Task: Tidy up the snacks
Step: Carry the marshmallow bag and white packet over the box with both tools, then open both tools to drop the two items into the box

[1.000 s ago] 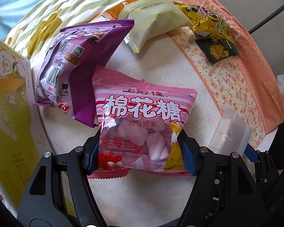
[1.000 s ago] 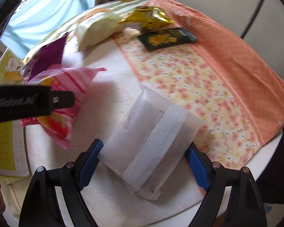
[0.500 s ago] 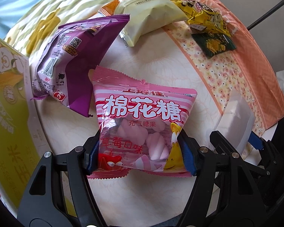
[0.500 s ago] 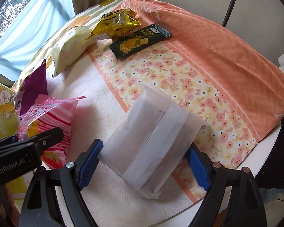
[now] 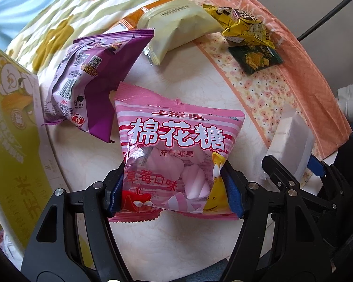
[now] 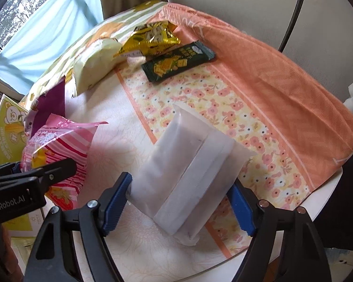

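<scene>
My left gripper (image 5: 175, 192) is shut on a pink marshmallow bag (image 5: 176, 150) and holds it above the round table (image 5: 190, 232). The bag also shows in the right wrist view (image 6: 58, 150). My right gripper (image 6: 181, 205) is shut on a white translucent packet (image 6: 188, 176), held over the table's right part; it shows in the left wrist view (image 5: 291, 141). A purple snack bag (image 5: 91, 80), a pale yellow packet (image 5: 178, 25), a yellow foil bag (image 5: 244, 23) and a dark green cracker packet (image 5: 254, 58) lie on the table.
A yellow-green carton (image 5: 9, 141) stands at the table's left edge. An orange floral cloth (image 6: 258, 89) covers the table's right side. A striped yellow cloth (image 5: 70, 16) lies at the back. A window with a blue curtain (image 6: 47, 28) is beyond.
Both grippers have drawn back and risen with their packets held. The right gripper has swung so more of the orange cloth and the far snacks show.
</scene>
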